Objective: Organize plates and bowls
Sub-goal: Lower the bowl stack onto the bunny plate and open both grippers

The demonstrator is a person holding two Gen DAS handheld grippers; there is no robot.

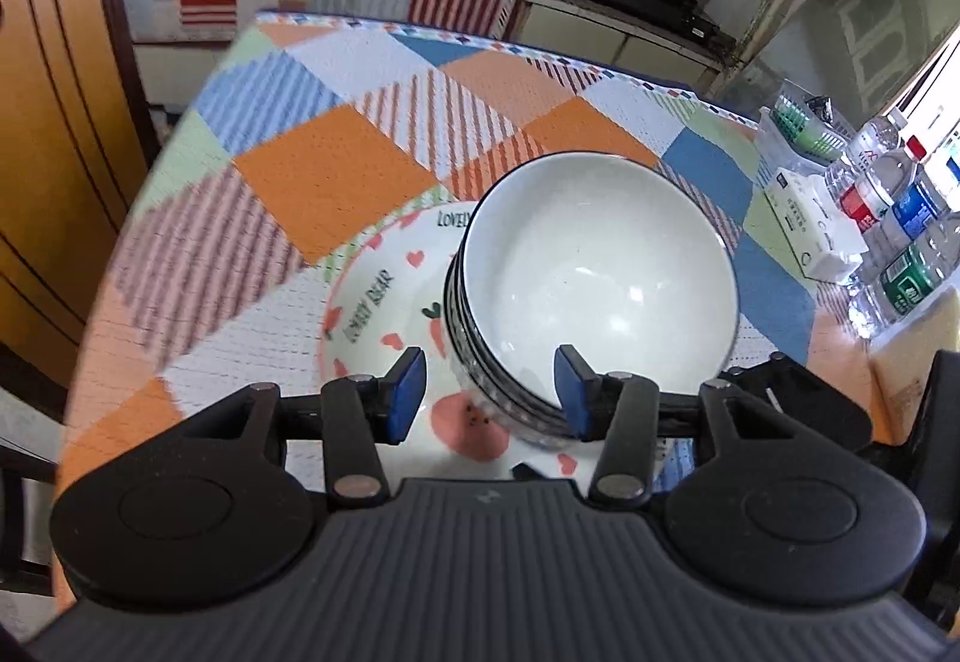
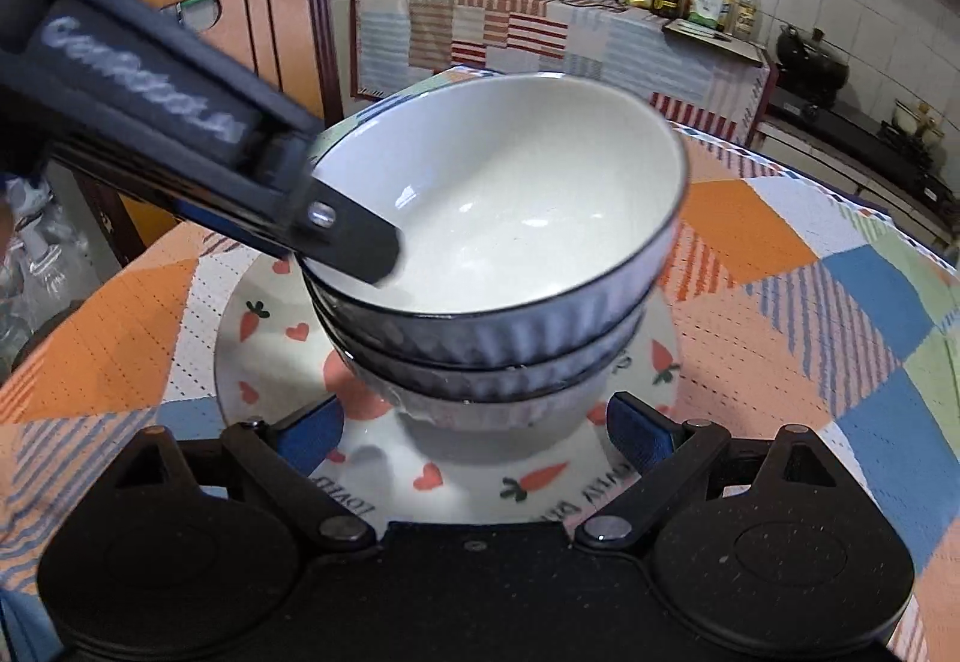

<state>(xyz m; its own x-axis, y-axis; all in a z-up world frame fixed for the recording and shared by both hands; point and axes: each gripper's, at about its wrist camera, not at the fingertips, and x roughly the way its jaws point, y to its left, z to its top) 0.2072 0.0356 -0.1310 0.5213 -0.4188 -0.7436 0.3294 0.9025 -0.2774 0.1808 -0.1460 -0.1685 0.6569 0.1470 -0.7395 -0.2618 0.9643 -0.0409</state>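
**White bowl on the stack: how to let go without dragging it off**

Left wrist view first. The top bowl (image 1: 600,266) sits on the stack of bowls (image 1: 480,392), which stands on the carrot-and-heart plate (image 1: 372,296) near the front of the desk (image 1: 324,170). The left gripper (image 1: 492,380) straddles the near wall of that top bowl. One pad is on the inside by the rim, and the outside pad stands a little off the ribbed wall. So I'd call these jaws released, with the rim between them and nothing pinched.

Right wrist view now. There are three bowls, and the top one sits tilted, high on the far side, not fully nested. You can see the left gripper's inner finger (image 2: 354,242) reaching down into it. The right gripper (image 2: 477,434) hangs low in front of the plate. Its jaws are spread wide on either side of the stack's foot and grasp nothing.

My take is that the step is backing the left gripper out. Keep the jaws apart so neither pad rubs the wall, then lift along the line of the fingers rather than sideways. A sideways pull could hook the rim and slide that crooked bowl off. If it stays crooked, nudge it level afterwards. The right gripper is well placed to steady the bottom bowl if anything wobbles.
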